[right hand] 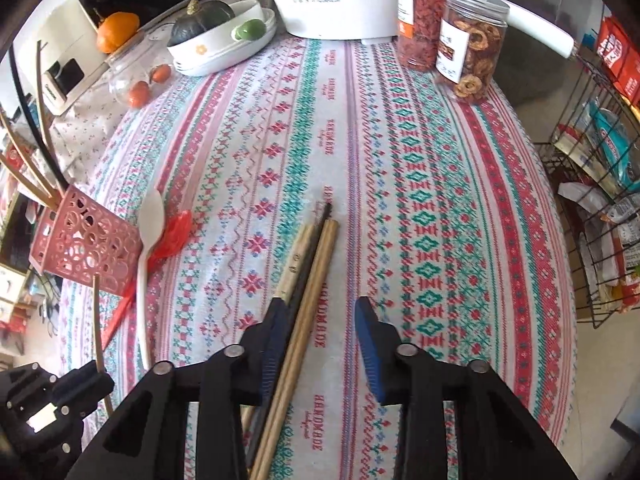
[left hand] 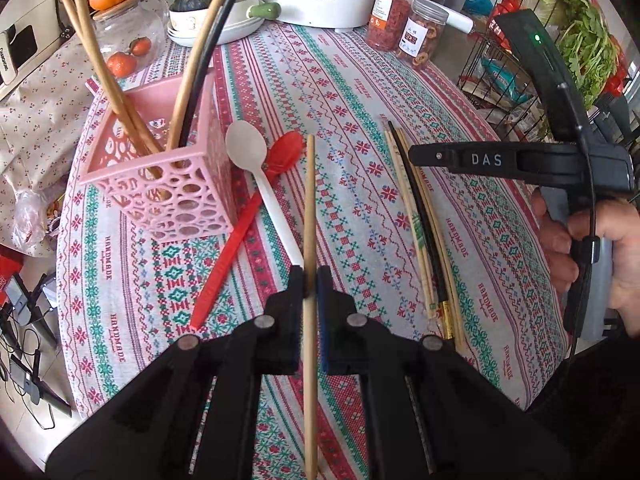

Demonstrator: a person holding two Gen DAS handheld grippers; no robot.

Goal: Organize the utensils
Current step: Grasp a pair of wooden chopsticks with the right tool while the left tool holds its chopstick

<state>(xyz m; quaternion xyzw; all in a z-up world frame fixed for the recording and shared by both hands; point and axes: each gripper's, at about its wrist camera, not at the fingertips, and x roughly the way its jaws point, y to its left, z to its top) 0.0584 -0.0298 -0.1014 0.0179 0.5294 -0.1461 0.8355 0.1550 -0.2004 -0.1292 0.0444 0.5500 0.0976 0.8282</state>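
Right now my left gripper (left hand: 311, 280) pinches one wooden chopstick (left hand: 309, 216), lifted above the patterned tablecloth (left hand: 360, 92). Ahead-left of it stands the pink utensil basket (left hand: 176, 188) with chopsticks upright inside; a white spoon (left hand: 256, 168) and red spoon (left hand: 256, 200) lie between. My right gripper (right hand: 320, 320) is spread over the loose chopsticks (right hand: 316, 264) on the cloth. Open cloth stretches ahead to the jars (right hand: 468, 60); a wire rack (right hand: 600, 200) flanks the right edge.
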